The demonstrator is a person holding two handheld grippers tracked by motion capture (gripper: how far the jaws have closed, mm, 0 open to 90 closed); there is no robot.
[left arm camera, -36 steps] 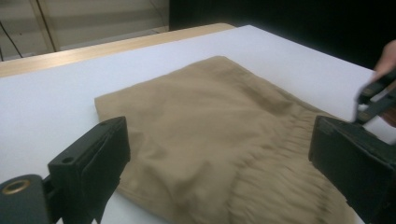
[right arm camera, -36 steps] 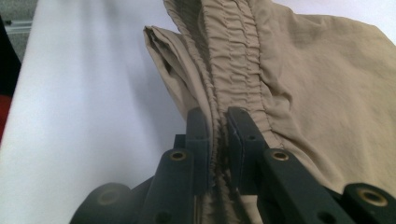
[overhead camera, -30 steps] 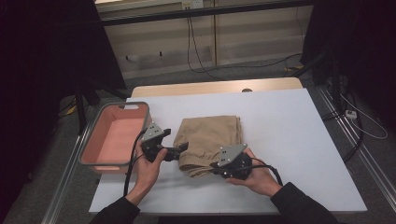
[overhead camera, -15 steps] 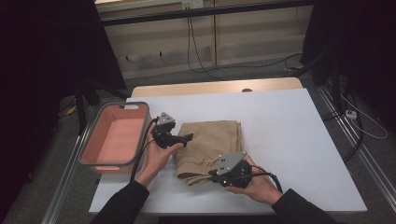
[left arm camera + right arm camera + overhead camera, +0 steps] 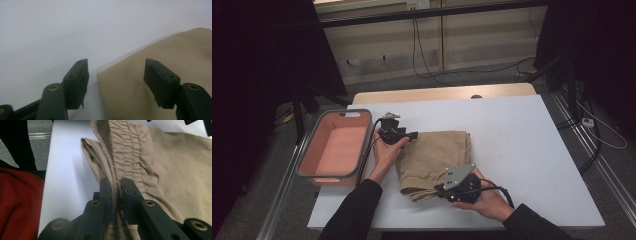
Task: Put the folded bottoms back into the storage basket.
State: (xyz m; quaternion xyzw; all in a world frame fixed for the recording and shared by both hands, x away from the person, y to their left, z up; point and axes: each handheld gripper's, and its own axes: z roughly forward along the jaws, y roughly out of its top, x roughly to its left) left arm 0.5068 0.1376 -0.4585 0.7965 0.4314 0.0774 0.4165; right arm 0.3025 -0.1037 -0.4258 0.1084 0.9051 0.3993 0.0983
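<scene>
A folded tan garment (image 5: 434, 152) lies on the white table (image 5: 512, 140). My right gripper (image 5: 438, 189) is shut on its gathered elastic waistband (image 5: 125, 157) at the near edge, the band pinched between both jaws (image 5: 116, 187). My left gripper (image 5: 412, 135) is at the garment's far left corner. In the left gripper view that corner (image 5: 130, 82) lies between the jaws of the left gripper (image 5: 116, 75). They have just been closing, but gaps remain on both sides and the pads do not press the cloth.
A pink tub (image 5: 343, 114) stands at the table's left edge, close beside my left hand. A wooden strip (image 5: 442, 94) borders the table's far edge. Cables run over the floor (image 5: 492, 70) behind it.
My left gripper has moved away from the person, from the garment's near left side to its far left corner, and its jaws stand narrower. The right gripper keeps its grip on the waistband.
</scene>
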